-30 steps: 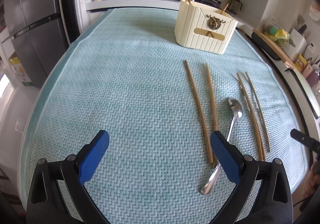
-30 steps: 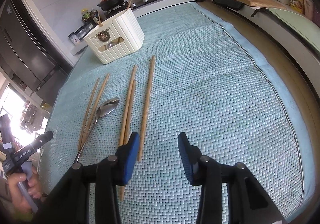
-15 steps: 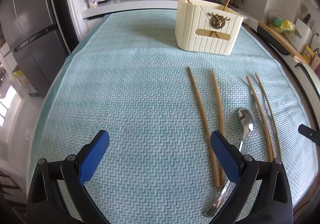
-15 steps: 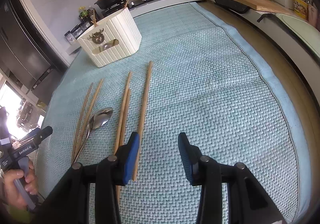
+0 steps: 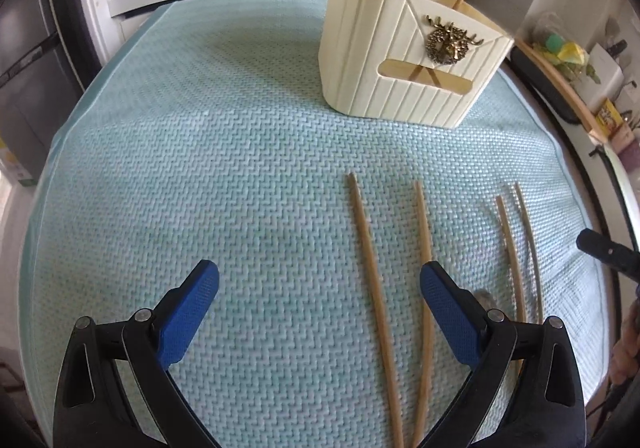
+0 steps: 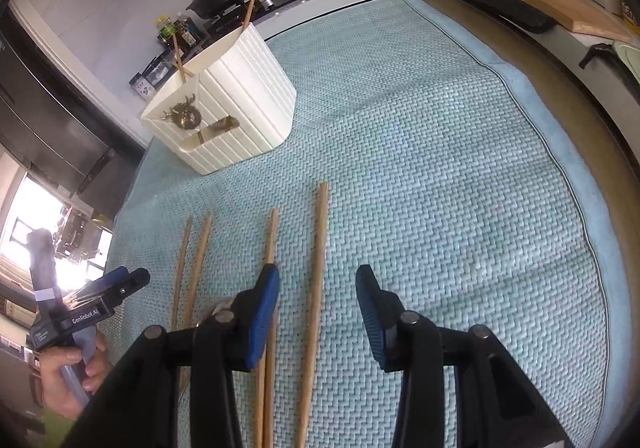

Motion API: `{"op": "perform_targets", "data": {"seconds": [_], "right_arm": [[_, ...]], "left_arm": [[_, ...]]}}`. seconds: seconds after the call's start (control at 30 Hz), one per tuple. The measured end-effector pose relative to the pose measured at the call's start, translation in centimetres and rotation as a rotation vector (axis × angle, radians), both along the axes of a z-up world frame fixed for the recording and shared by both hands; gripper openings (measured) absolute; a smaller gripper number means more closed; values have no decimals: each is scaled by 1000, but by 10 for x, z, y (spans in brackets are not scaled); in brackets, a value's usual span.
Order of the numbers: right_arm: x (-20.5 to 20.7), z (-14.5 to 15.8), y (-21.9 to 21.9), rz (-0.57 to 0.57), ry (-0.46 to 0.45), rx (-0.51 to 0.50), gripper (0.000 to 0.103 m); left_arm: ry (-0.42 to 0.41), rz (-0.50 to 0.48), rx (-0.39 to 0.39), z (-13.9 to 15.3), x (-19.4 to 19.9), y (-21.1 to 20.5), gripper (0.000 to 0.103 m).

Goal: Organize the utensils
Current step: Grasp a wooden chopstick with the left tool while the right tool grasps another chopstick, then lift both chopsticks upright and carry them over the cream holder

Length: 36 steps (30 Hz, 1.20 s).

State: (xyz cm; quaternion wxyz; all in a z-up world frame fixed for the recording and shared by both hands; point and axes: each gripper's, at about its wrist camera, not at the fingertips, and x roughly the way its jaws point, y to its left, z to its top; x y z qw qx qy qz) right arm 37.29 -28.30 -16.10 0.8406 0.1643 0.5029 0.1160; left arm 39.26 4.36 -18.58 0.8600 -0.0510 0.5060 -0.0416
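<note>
Holder [image 5: 404,60] nearer than before, spoon [image 5: 486,296] now behind left tongs [image 5: 320,296].

Left tool [image 5: 319,290] open above teal mat [image 5: 180,168]; four chopsticks [image 5: 370,268] before cream holder [image 5: 400,60].

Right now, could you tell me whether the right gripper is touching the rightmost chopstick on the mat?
Apart. In the right wrist view the right gripper hangs open above the mat, and the rightmost chopstick lies flat between its fingers, untouched by either pad.

Woven teal cloth mat [image 5: 224,168], rough-textured, beneath the jaws; matt wooden chopsticks [image 5: 370,272] beside them; ahead, ribbed cream plastic holder [image 5: 384,64] bearing a glossy metallic emblem [image 5: 448,42].
</note>
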Motion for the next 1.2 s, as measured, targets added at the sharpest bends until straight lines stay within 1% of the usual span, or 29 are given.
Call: {"op": "perform_targets", "data": {"seconds": [0.1, 0.17, 0.2, 0.23, 0.3, 0.37, 0.4, 0.43, 0.47, 0.5, 0.53, 0.57, 0.6, 0.63, 0.67, 0.77, 0.8, 0.87, 0.97, 1.1, 1.2], "right_arm": [[31, -3, 5, -4, 24, -35, 41], [51, -13, 13, 16, 74, -49, 41], [60, -18, 19, 33, 101, -67, 41], [67, -23, 28, 59, 127, -101, 41], [74, -32, 44, 98, 157, -175, 41], [78, -41, 58, 130, 184, -236, 41], [77, -40, 64, 138, 171, -272, 40], [77, -41, 69, 150, 166, -303, 29], [78, -42, 73, 155, 163, -320, 17], [78, -43, 74, 146, 161, -331, 15], [80, -44, 75, 138, 158, -335, 11], [80, -45, 75, 137, 156, -331, 9], [80, -45, 73, 135, 155, -319, 8], [80, -45, 70, 129, 153, -307, 7], [79, -44, 68, 124, 146, -295, 7], [72, -37, 59, 102, 110, -264, 7], [67, -30, 50, 93, 94, -239, 7], [57, -15, 41, 81, 56, -209, 7], [42, 15, 34, 82, -19, -195, 7], [17, 60, 33, 98, -127, -188, 7], [-2, 85, 27, 107, -194, -175, 7]], "left_arm": [[22, 7, 29, -9, 23, -6, 100], [35, -2, 68, -15, 34, -13, 99], [40, -14, 91, -18, 39, -17, 95], [46, -25, 118, -21, 42, -22, 93], [60, -53, 172, -26, 46, -31, 86], [46, -78, 194, -27, 46, -38, 82], [44, -90, 197, -26, 45, -40, 78], [43, -105, 188, -25, 45, -42, 73], [46, -120, 168, -24, 44, -44, 61], [48, -131, 154, -23, 44, -46, 52], [47, -143, 153, -22, 44, -48, 48], [44, -158, 148, -21, 41, -50, 37], [39, -169, 136, -20, 40, -52, 24], [36, -171, 132, -20, 39, -52, 17], [36, -173, 123, -20, 39, -52, 8], [49, -172, 78, -17, 39, -49, 4], [51, -170, 58, -16, 35, -47, 3], [30, -159, 37, -6, 30, -40, 3], [-14, -133, -13, 19, 19, -22, 3], [-102, -110, -62, 64, -2, -3, 3], [-161, -101, -96, 97, -10, 11, 3]]}}
